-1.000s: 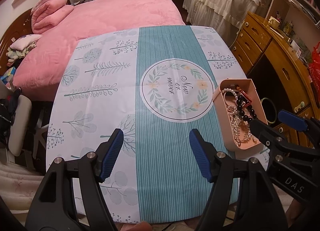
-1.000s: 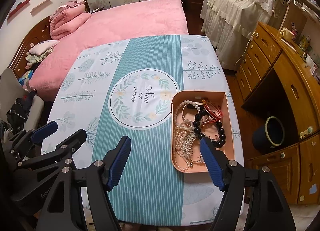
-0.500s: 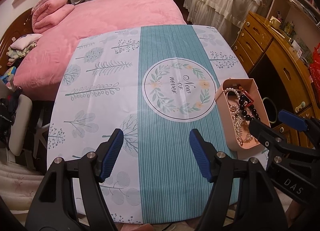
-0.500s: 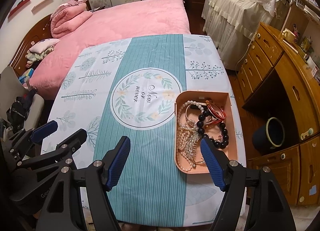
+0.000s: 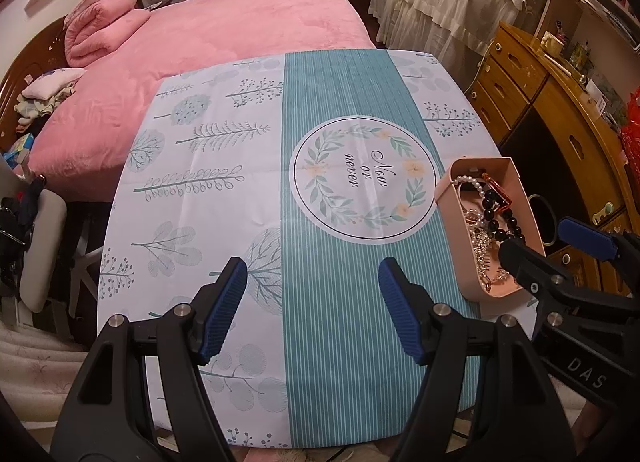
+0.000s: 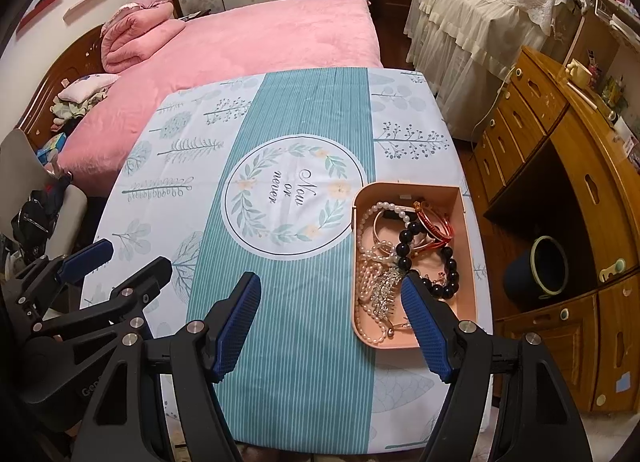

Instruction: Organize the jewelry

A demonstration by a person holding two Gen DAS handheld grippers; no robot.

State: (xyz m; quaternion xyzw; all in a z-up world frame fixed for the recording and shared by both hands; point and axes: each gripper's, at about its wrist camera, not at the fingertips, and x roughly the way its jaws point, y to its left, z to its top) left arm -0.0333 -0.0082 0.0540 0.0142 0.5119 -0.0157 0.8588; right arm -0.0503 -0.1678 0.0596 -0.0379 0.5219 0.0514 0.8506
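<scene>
A pink tray (image 6: 468,246) sits at the right edge of the table (image 6: 304,109), also in the left wrist view (image 5: 452,197). It holds a pearl necklace (image 6: 366,254), a black bead bracelet (image 6: 404,250), red bangles (image 6: 434,223) and a silver hair comb (image 6: 386,288). My right gripper (image 6: 330,302) is open and empty above the table's near edge, its right finger over the tray's near end. My left gripper (image 5: 312,290) is open and empty above the near middle of the table.
The table has a teal and white cloth with a round wreath print (image 6: 294,203). A pink bed (image 6: 256,33) lies behind it. A wooden dresser (image 6: 560,165) and a dark bin (image 6: 536,268) stand right. A chair (image 5: 40,246) stands left.
Both views have shifted a little: the table and tray now sit slightly further right and up in frame. Both grippers stay open and empty.
</scene>
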